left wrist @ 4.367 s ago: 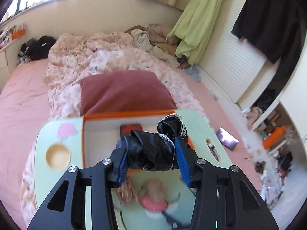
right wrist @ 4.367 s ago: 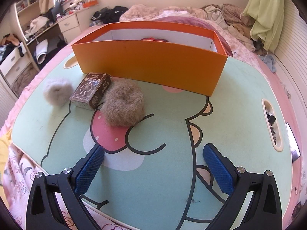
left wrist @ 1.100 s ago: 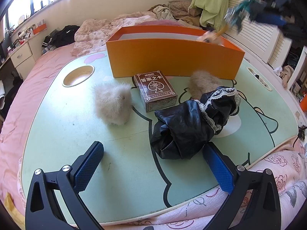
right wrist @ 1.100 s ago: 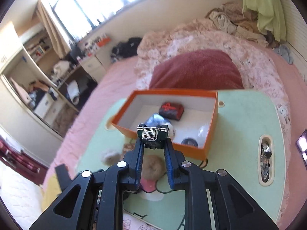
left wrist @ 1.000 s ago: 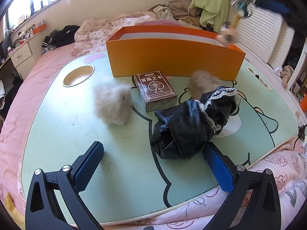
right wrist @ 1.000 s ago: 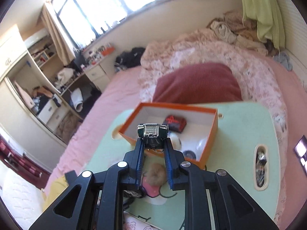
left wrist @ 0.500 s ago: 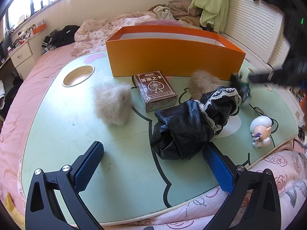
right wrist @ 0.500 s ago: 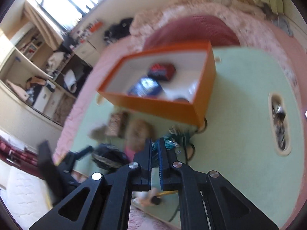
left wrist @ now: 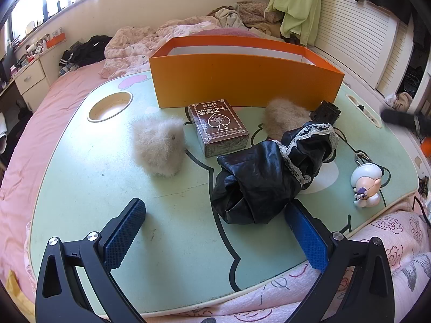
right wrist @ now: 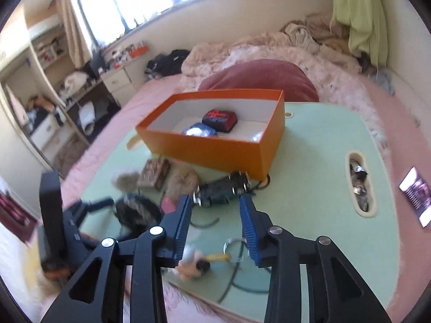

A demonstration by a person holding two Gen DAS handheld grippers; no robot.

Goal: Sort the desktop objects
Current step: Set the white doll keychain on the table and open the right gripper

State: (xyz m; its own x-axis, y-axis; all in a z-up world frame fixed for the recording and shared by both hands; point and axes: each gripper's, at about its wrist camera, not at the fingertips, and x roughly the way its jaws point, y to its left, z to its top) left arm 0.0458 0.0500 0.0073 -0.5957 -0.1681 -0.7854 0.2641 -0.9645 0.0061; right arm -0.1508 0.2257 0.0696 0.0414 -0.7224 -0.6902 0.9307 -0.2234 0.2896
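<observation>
My left gripper stands open and low over the green table, its right finger beside a crumpled black garment with lace trim. Beyond lie a pale fluffy ball, a brown card box, a tan fluffy ball and the orange box. My right gripper hangs over the table with its jaws opening. A dark green ridged object lies at its fingertips, not pressed by the pads. A white figurine keychain lies under the fingers.
The orange box holds a red item and a blue item. The table has a round cup hole and a slot with small things in it. Pink bedding surrounds the table; a phone lies at the right.
My right gripper came down from above the orange box to the table, and its jaws parted around the dark object. The figurine now lies on the table. My left gripper stayed still.
</observation>
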